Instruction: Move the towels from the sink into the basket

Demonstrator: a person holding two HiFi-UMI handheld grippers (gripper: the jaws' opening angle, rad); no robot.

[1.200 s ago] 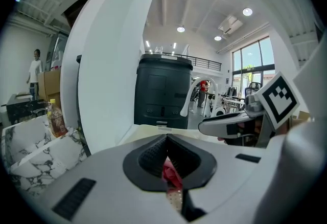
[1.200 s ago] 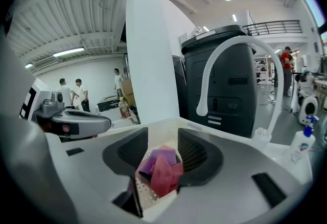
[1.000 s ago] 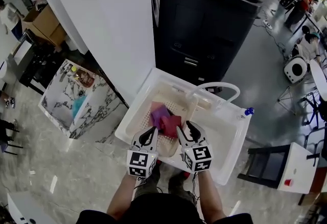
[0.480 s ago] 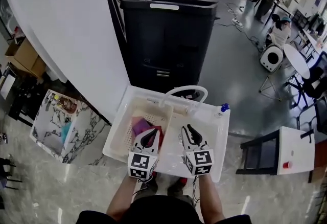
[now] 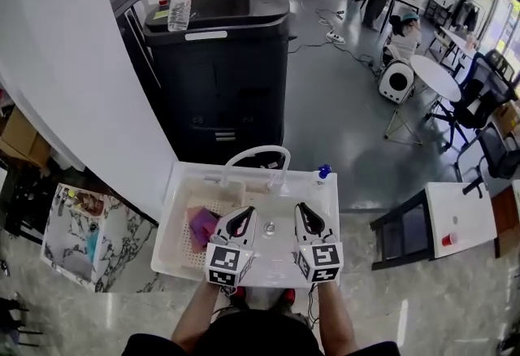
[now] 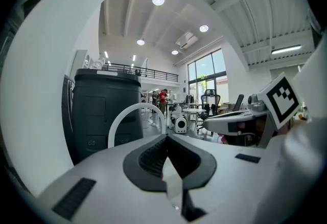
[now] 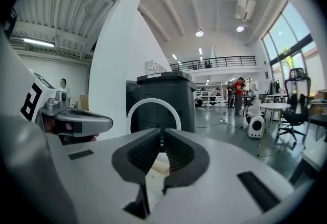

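White left gripper (image 5: 248,214) hovers over sink (image 5: 329,220), jaws shut, empty; right gripper (image 5: 301,208) beside it, jaws just closed to a slit, nothing between; purple towel (image 5: 201,224) lies on perforated basket (image 5: 188,253) in sink's left half; arched faucet (image 5: 256,153) beyond; black bin (image 5: 219,70) behind.
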